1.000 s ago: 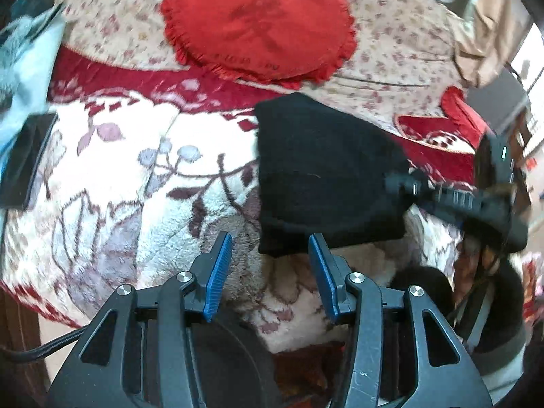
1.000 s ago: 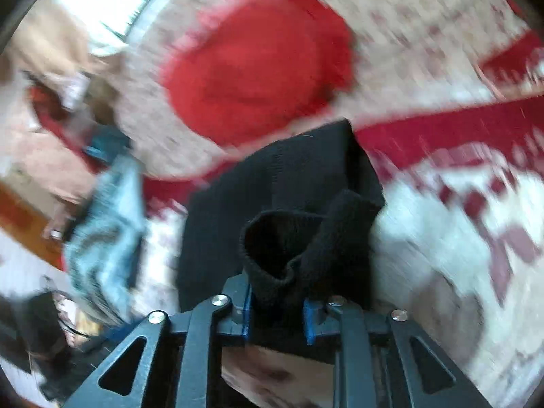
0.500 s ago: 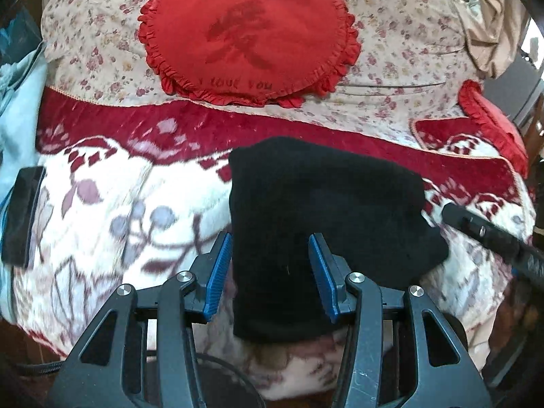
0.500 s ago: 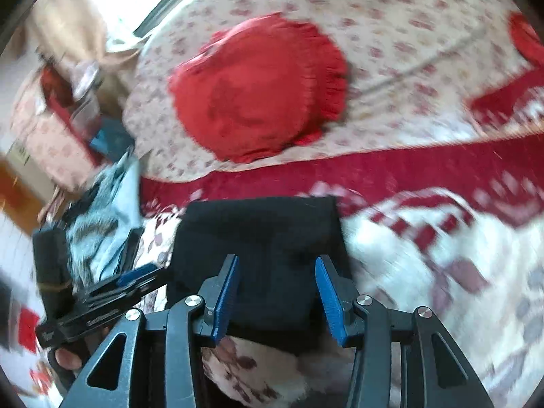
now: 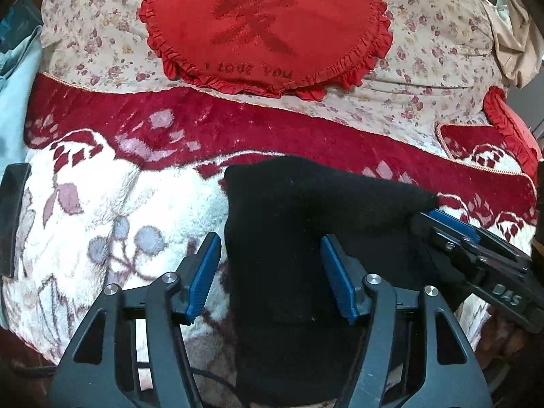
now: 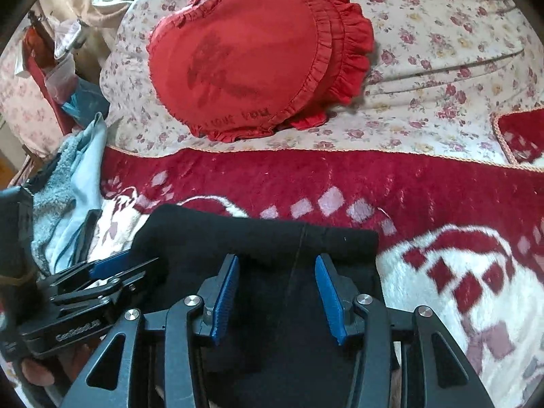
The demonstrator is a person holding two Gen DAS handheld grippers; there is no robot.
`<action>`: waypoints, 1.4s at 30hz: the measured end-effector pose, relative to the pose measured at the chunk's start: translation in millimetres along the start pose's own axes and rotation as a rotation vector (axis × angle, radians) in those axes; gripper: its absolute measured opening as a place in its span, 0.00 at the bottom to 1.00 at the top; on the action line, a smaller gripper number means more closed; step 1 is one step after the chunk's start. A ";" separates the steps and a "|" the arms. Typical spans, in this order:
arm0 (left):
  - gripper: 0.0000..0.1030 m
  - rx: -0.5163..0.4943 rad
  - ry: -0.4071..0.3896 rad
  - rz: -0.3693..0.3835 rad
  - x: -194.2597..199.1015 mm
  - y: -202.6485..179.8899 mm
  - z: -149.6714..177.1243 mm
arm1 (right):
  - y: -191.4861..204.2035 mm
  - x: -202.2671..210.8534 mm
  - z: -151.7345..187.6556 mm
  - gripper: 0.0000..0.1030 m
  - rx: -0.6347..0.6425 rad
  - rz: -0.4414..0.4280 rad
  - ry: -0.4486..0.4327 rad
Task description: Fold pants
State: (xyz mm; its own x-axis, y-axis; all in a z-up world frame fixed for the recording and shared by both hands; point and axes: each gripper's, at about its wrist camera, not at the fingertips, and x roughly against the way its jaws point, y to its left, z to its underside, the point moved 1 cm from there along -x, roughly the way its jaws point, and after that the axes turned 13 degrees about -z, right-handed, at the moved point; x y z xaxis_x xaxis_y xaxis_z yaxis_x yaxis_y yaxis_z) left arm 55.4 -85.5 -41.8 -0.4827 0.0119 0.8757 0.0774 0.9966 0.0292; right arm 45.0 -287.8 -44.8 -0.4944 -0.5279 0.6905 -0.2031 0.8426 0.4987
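The left gripper (image 5: 270, 273) stands with its blue pads spread wide, and its jaws have just been opening further; the black knitted pants (image 5: 306, 231) lie below and between them, but the pads press on nothing. The right gripper (image 6: 277, 297) is also open: a second ago it pinched a bunched fold of the dark cloth, and it has since let go, so its pads now stand apart over the flat fabric. In the left wrist view its tips sit at the right edge of the pants, under a raised corner of the cloth; whether they touch it I cannot tell. The pants now lie as a compact folded block on the plush red-and-white flowered blanket (image 5: 102, 210), on the near side of the blanket's red border band and well short of the red frilled heart-shaped cushion (image 5: 265, 27), which rests farther back on the pale floral sheet (image 5: 425, 78). With the last fold laid down and both tools released, the folding looks close to done; what seems left is flattening that lifted right corner and squaring the edges.
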 end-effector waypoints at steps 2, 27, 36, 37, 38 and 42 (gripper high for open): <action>0.60 -0.005 -0.005 -0.005 6.4 -0.7 4.3 | 3.4 12.6 6.0 0.44 -0.014 -0.008 -0.005; 0.61 0.080 0.013 0.068 43.8 34.4 69.4 | -27.1 67.5 68.7 0.51 -0.150 -0.085 -0.018; 0.74 0.149 0.088 0.161 13.5 38.9 42.5 | -63.5 21.7 46.3 0.63 -0.280 -0.282 0.055; 0.76 0.147 0.096 0.175 9.7 35.7 41.2 | -60.8 16.5 45.5 0.64 -0.267 -0.291 0.068; 0.76 0.141 0.113 0.188 3.9 30.9 40.2 | -57.0 11.0 43.6 0.65 -0.249 -0.295 0.079; 0.76 0.139 0.161 0.250 -14.1 14.2 38.3 | -55.7 0.3 34.0 0.57 -0.253 -0.314 0.094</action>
State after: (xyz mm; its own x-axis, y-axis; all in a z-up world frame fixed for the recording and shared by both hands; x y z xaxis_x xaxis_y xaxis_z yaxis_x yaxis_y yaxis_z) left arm 29.9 -68.4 -72.2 -0.3189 0.2552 0.9128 0.0508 0.9663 -0.2525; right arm 27.4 -331.2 -90.2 -0.3601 -0.7723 0.5233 -0.1118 0.5926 0.7977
